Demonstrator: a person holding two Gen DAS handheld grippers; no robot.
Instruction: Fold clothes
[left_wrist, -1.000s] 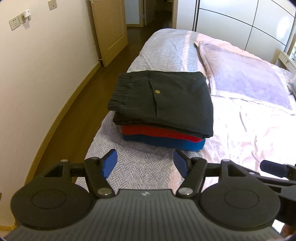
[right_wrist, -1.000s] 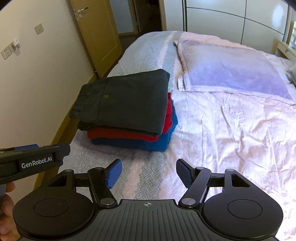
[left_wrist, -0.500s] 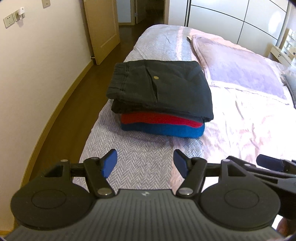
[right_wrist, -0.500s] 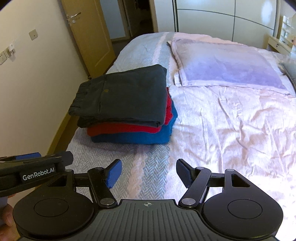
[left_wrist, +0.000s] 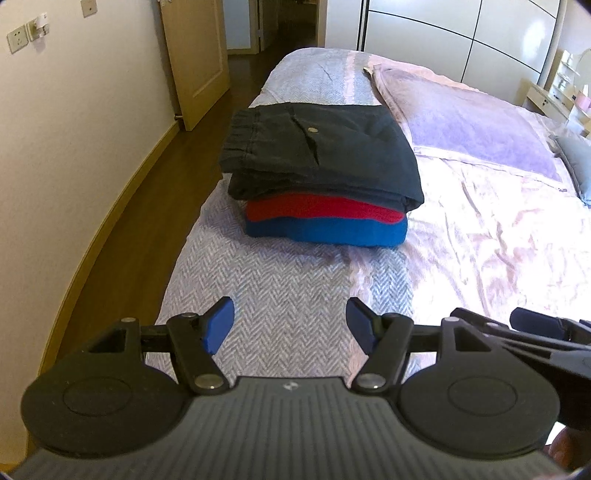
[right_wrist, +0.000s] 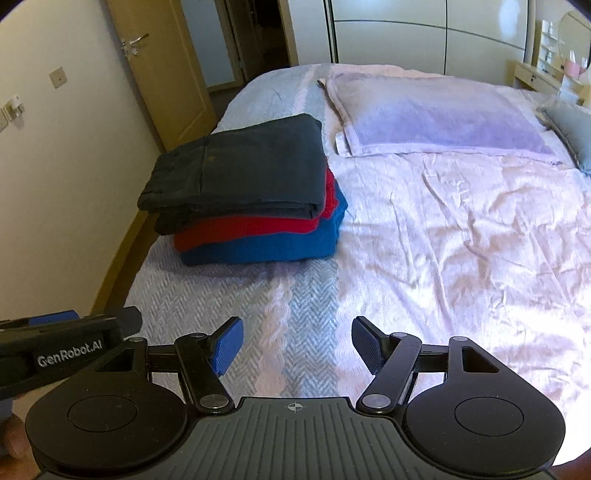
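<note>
The stack (left_wrist: 321, 177) sits folded at the bed's (left_wrist: 288, 295) left edge: black trousers (left_wrist: 321, 151) on top (button showing), red garment (left_wrist: 321, 208) under them, blue one (left_wrist: 325, 230) at the bottom. Just right of it lies the pillow (right_wrist: 439, 118). Left gripper (left_wrist: 290, 326) hangs over the herringbone cover, jaws spread wide, nothing between them. Right gripper (right_wrist: 297, 343) beside it, likewise gaping and empty, well short of the stack.

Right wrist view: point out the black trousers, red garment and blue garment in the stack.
black trousers (right_wrist: 240, 166), right wrist view, on the flat top face.
red garment (right_wrist: 243, 230), right wrist view, on the folded front edge.
blue garment (right_wrist: 266, 251), right wrist view, on the front edge at the bottom.
</note>
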